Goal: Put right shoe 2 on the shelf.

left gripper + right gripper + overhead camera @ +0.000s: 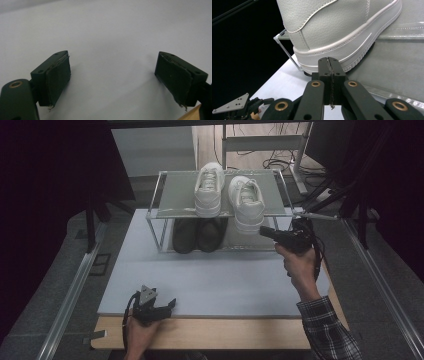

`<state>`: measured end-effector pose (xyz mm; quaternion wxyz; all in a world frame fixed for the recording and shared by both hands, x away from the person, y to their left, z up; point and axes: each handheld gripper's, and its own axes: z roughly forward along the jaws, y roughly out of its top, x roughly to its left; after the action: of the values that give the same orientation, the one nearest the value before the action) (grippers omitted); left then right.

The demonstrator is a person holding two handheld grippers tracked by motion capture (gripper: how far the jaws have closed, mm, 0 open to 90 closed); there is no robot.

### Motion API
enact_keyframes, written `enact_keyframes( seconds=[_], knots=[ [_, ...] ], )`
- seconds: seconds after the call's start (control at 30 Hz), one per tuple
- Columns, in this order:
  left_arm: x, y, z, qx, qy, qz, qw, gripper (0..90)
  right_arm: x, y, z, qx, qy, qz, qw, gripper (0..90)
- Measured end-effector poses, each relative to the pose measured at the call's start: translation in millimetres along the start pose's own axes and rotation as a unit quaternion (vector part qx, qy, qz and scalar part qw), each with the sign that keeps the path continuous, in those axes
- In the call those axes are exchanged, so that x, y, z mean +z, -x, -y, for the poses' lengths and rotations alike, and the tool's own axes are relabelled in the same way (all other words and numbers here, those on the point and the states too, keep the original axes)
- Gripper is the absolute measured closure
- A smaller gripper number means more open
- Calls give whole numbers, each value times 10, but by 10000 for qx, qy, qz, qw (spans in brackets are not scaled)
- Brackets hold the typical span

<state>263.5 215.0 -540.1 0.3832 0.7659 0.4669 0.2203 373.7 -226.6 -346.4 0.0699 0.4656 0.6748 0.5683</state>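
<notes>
White leather sneaker (pixel 246 202) at 1 o'clock overhangs glass shelf (pixel 175 195), heel unseated; right claw (pixel 265 232) closed empty against heel, nudge pending; left claw (pixel 167 306) wide, idle on tabletop (pixel 220 280)

The white shoe (pixel 342 27) looks like pebbled, stitched matt leather with a smooth rubber sole; the rack (pixel 167 195) has thin metal rods; the table (pixel 210 280) is matt and smooth.

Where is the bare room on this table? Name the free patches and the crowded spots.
Free: the white board between the rack and the near edge, and its strip left of the rack. The left hand-held gripper rests at the near-left edge. Crowded: white sneakers fill the top shelf's right half, dark shoes below, right hand-held gripper at the overhanging heel.
</notes>
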Motion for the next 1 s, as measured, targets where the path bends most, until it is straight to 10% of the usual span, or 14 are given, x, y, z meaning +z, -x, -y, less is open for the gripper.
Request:
enact_keyframes(
  seconds=[1.0],
  knots=[
    [-2,-2,-1,4,-11,5,10000,128,425,65,-136,201,56,154,9997,894]
  ],
)
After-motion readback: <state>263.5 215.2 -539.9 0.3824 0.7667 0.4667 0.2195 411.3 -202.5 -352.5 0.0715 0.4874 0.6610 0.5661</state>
